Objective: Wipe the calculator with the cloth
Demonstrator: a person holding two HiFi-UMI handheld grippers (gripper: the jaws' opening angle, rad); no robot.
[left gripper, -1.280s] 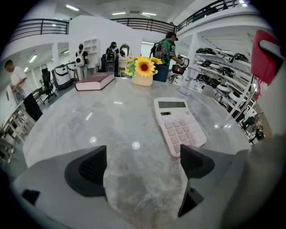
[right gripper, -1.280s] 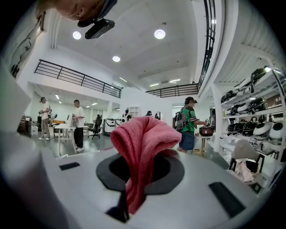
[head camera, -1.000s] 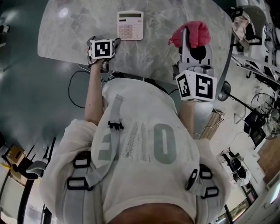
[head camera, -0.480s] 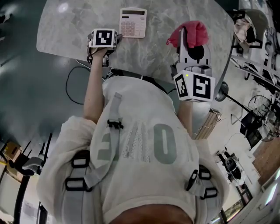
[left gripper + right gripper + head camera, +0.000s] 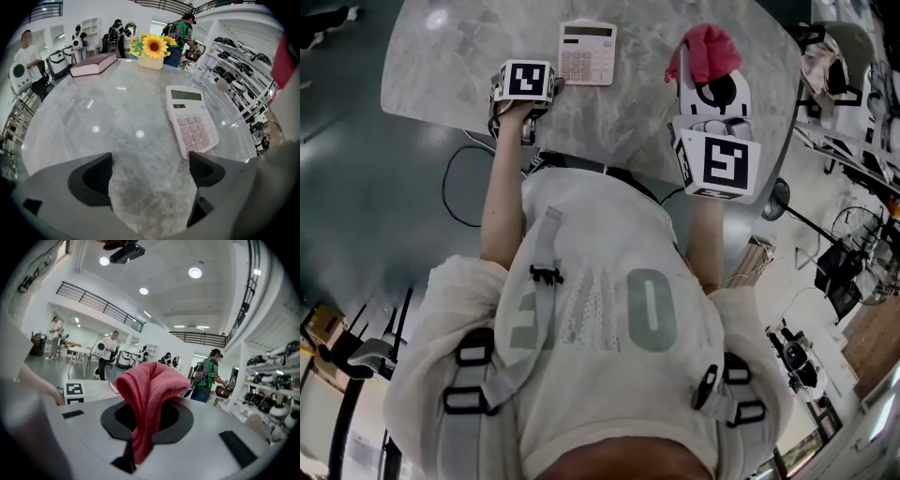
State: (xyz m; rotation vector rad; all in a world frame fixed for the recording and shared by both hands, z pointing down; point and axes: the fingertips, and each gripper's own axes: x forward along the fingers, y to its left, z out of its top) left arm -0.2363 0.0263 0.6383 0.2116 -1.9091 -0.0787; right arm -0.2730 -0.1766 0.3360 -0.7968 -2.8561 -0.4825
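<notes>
The pale pink calculator (image 5: pixel 587 52) lies flat on the marble table (image 5: pixel 450 75), far of centre. My left gripper (image 5: pixel 525 82) sits low at its near left corner. In the left gripper view the calculator (image 5: pixel 191 119) lies ahead and to the right. The left gripper (image 5: pixel 150 173) is open over bare marble, and its right finger (image 5: pixel 206 168) is just short of the calculator's near edge. My right gripper (image 5: pixel 709 89) is held up to the right of the calculator, shut on a red cloth (image 5: pixel 705 49). The cloth (image 5: pixel 150 394) bunches and droops over the shut right gripper (image 5: pixel 140 427).
A dark red book (image 5: pixel 93 64) and a sunflower vase (image 5: pixel 151 49) stand at the table's far side. Several people and robots are in the room beyond. A cable (image 5: pixel 455 187) loops on the floor near the table's front edge. Cluttered racks (image 5: pixel 853 84) stand to the right.
My right gripper has risen and moved forward with the cloth still in it. The left gripper has slid closer to the calculator's near left corner.
</notes>
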